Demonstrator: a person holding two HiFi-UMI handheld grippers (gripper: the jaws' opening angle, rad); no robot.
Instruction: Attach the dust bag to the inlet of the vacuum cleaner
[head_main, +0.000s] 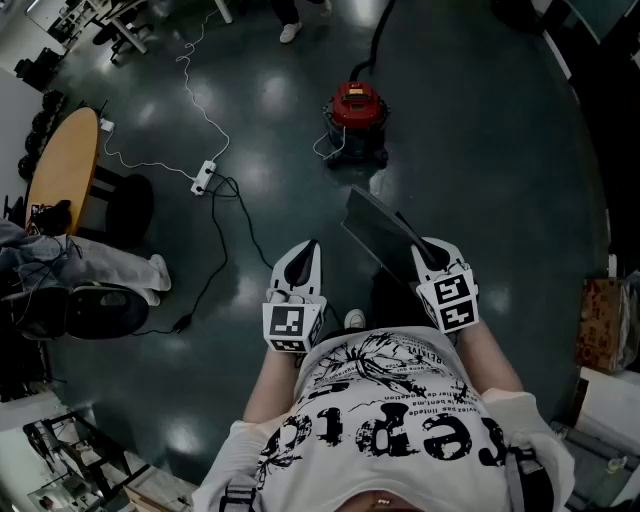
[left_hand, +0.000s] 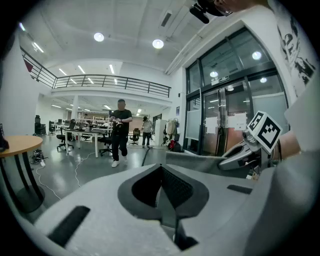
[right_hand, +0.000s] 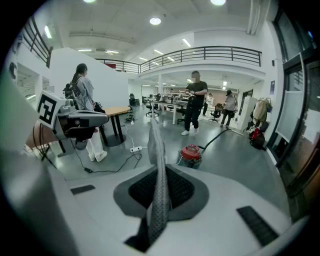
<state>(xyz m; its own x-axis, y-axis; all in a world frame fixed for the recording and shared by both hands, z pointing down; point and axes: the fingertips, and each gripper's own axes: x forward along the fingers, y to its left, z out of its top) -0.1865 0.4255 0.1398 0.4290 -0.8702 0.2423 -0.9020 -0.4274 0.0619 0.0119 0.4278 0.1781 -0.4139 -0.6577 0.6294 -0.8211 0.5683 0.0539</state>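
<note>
The red vacuum cleaner (head_main: 357, 118) stands on the dark floor ahead of me, with a black hose running off behind it. It also shows in the right gripper view, vacuum cleaner (right_hand: 191, 154). My right gripper (head_main: 427, 250) is shut on a flat dark grey dust bag (head_main: 378, 230), held up at waist height. In the right gripper view the dust bag (right_hand: 159, 170) stands edge-on between the pads. My left gripper (head_main: 308, 252) is shut and empty, level with the right one and to its left, apart from the bag. Its own view shows the left gripper (left_hand: 161, 172) closed on nothing.
A white power strip (head_main: 203, 178) and cables trail over the floor to the left. A round wooden table (head_main: 62, 165) and a chair stand far left. A cardboard box (head_main: 602, 325) sits at the right. A person (right_hand: 194, 107) stands beyond the vacuum.
</note>
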